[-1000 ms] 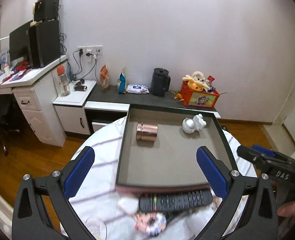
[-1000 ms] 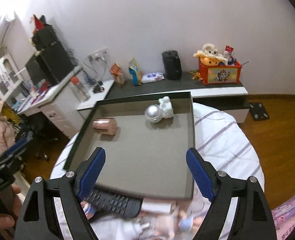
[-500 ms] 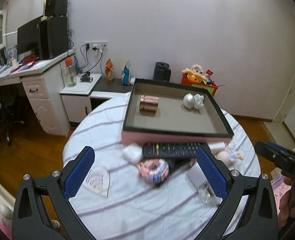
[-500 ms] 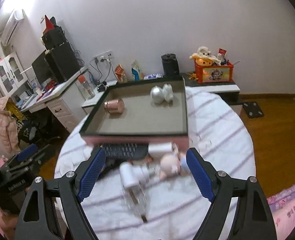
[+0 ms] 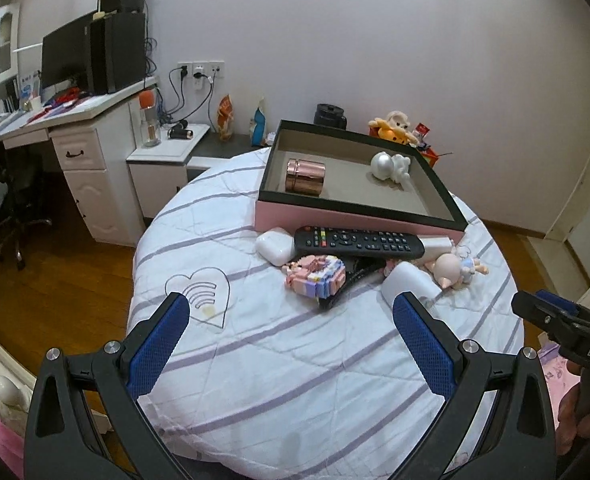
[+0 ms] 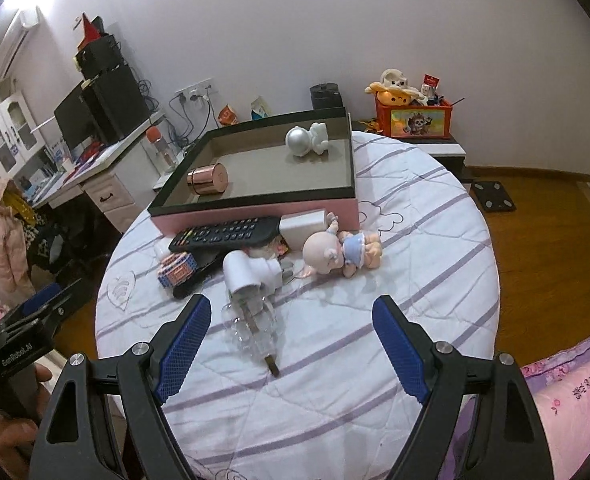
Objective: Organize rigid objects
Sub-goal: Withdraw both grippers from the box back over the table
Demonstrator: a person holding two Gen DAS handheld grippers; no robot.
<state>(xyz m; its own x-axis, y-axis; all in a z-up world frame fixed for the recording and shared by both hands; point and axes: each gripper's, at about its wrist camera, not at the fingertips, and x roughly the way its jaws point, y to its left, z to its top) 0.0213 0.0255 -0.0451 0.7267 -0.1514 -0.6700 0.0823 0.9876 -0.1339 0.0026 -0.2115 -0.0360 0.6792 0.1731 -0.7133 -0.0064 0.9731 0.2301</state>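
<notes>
From your left wrist camera, your left gripper (image 5: 291, 322) hung with its jaws spread wide and nothing between them, over the near part of the round table (image 5: 279, 392) with its striped white cover. Half a second earlier the clutter sat lower and closer in this view; by now you had drawn back, so the whole pile lay beyond the fingertips. The pink tray (image 5: 355, 216) stood at the far side, holding the copper canister (image 5: 305, 176) on its side at the left and the white astronaut figure (image 5: 391, 165) at the right. Just in front of the tray lay the black remote (image 5: 359, 241), with a white earbud case (image 5: 275, 246) at its left end, a pink block figure (image 5: 315, 274) below it, and the baby doll (image 5: 453, 270) to the right. Your right gripper (image 5: 563, 322) showed at the right edge.

From your right wrist camera, your right gripper (image 6: 289, 340) was likewise open and empty, pulled back further than before. A clear glass piece (image 6: 255, 330) lay just ahead of its left finger, touching a white adapter (image 6: 251, 270). The doll (image 6: 341, 254) lay beside that, the remote (image 6: 227, 233) against the tray's (image 6: 255, 216) pink wall. Your left gripper (image 6: 39, 312) appeared at the left edge; its opening could not be judged from here.
</notes>
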